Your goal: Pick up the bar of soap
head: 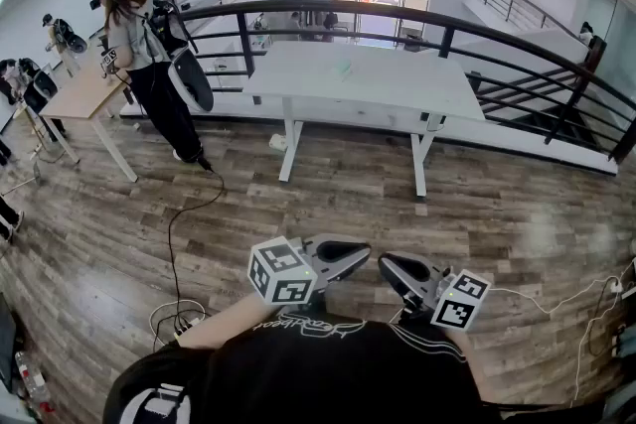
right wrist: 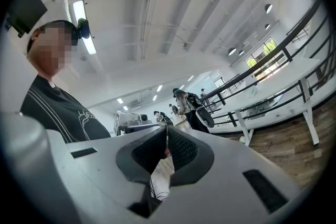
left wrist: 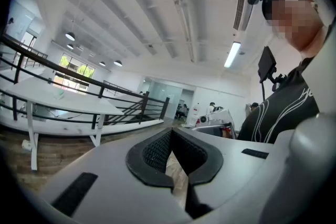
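A small pale-green thing (head: 345,69), possibly the bar of soap, lies on the white table (head: 397,89) well ahead of me by the railing. It is too small to make out for certain. It also shows as a speck on the white table (left wrist: 73,104) in the left gripper view. I hold both grippers close to my chest, far from that table, with their tips pointing toward each other. My left gripper (head: 364,253) (left wrist: 171,130) is shut with nothing in it. My right gripper (head: 384,263) (right wrist: 167,128) also has its jaws together and holds nothing.
A black railing (head: 417,15) runs behind the white table. At left a person (head: 144,55) stands beside a wooden table (head: 84,94). Cables (head: 177,313) lie on the wood floor at my feet, and more run at the right (head: 586,313).
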Motion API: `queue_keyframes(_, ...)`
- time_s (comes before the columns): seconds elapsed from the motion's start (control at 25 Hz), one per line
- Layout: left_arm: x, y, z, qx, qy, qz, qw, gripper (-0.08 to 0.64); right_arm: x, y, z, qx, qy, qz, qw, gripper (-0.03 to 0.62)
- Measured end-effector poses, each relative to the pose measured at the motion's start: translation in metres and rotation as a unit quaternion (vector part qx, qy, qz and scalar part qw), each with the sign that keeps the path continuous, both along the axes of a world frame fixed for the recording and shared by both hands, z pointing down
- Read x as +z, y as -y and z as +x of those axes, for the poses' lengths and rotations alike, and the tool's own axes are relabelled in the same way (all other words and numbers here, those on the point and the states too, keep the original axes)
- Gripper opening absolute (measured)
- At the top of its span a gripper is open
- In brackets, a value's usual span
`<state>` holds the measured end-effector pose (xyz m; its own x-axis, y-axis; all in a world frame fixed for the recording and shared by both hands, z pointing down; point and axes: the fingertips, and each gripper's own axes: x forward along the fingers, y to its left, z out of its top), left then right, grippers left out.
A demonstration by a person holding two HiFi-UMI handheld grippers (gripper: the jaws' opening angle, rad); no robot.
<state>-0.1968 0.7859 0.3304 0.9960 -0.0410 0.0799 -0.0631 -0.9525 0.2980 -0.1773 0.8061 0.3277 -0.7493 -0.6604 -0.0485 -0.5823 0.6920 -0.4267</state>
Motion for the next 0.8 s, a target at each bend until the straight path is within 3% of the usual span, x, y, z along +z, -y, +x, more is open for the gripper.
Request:
queue_keyframes(0.24, -0.003, -0.001, 0.006, -0.002, 0.005, -0.008, 1.0, 0.008, -0.007, 0.002, 0.008, 0.003, 0.005, 0.012, 1.0, 0.018)
queue_keyframes(0.4, -0.001, 0.001, 0.004, -0.007, 0.013, -0.008, 0.9999, 0.008, -0.001, 0.001, 0.003, -0.004, -0.021, 0.018, 1.0, 0.017)
queue_keyframes(0.8, 0.008, 0.013, 0.019, 0.008, 0.007, -0.022, 0.9997, 0.008, 0.017, 0.014, 0.016, 0.012, -0.027, -0.003, 1.0, 0.018)
